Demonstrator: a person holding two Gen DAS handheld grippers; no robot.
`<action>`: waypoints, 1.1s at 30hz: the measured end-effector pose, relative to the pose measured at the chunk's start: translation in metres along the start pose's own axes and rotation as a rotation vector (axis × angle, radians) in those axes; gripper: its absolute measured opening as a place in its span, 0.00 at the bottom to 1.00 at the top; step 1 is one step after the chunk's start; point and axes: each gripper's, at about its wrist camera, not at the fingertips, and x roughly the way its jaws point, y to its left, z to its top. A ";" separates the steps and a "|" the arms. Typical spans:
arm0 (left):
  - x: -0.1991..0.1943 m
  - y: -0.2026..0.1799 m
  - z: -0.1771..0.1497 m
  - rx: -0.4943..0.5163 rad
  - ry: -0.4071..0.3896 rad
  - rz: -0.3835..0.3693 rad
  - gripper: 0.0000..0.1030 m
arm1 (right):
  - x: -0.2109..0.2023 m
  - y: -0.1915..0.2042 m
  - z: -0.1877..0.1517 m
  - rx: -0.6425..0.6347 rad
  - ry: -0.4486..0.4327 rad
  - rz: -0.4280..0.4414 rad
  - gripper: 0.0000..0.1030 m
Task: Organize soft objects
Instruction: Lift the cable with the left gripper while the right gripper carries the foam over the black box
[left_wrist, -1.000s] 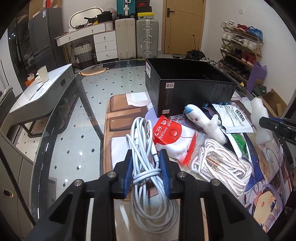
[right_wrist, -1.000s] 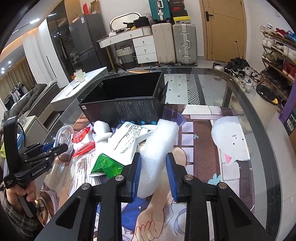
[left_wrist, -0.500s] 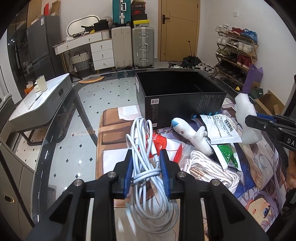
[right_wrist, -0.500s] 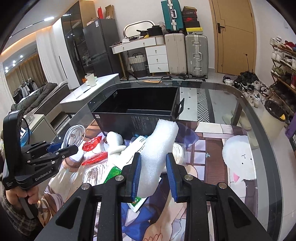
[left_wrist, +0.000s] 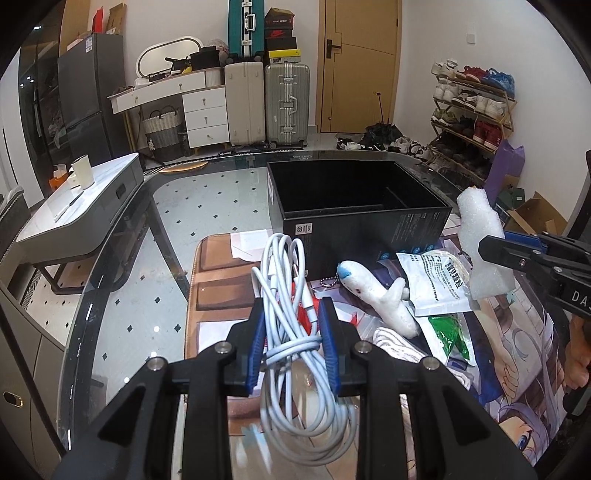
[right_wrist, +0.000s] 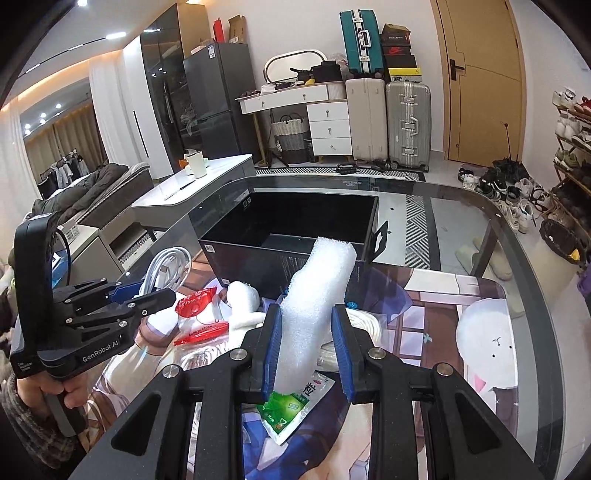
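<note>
A glass table (right_wrist: 532, 258) with a dark rim carries a printed cartoon mat (right_wrist: 480, 332). On it stands an open black box (left_wrist: 354, 206), seemingly empty, though its near wall hides part of the floor. Behind are suitcases (left_wrist: 266, 103), a white drawer unit (left_wrist: 203, 110), a dark fridge (right_wrist: 218, 99), a brown door (left_wrist: 360, 62) and, far right, a shoe rack (left_wrist: 472, 107).

The left gripper (left_wrist: 291, 321) is clamped on a coiled white cable (left_wrist: 291, 295), held off the table just near of the box; the coil's lower loops hang below the fingers. The right gripper (right_wrist: 306, 343) is clamped on a white foam roll (right_wrist: 317, 295) that tilts up toward the box's near right corner.

Lying on the mat near the box are a white plush toy (left_wrist: 376, 291), a white printed packet (left_wrist: 436, 280), a green sachet (right_wrist: 288, 406), red packets (right_wrist: 195, 302) and a white rope (left_wrist: 399, 343). The rope is mostly hidden by the grippers. A hand (right_wrist: 55, 391) in a checked sleeve is cut off at the left edge.
</note>
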 end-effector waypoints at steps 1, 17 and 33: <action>0.001 0.000 0.001 -0.002 -0.001 -0.001 0.25 | 0.000 0.001 0.002 -0.003 -0.002 0.001 0.26; -0.006 -0.002 0.015 -0.017 -0.043 -0.022 0.25 | 0.001 0.003 0.019 0.001 -0.038 0.033 0.26; -0.007 -0.002 0.032 -0.022 -0.043 -0.029 0.25 | 0.000 0.005 0.034 -0.003 -0.038 0.044 0.26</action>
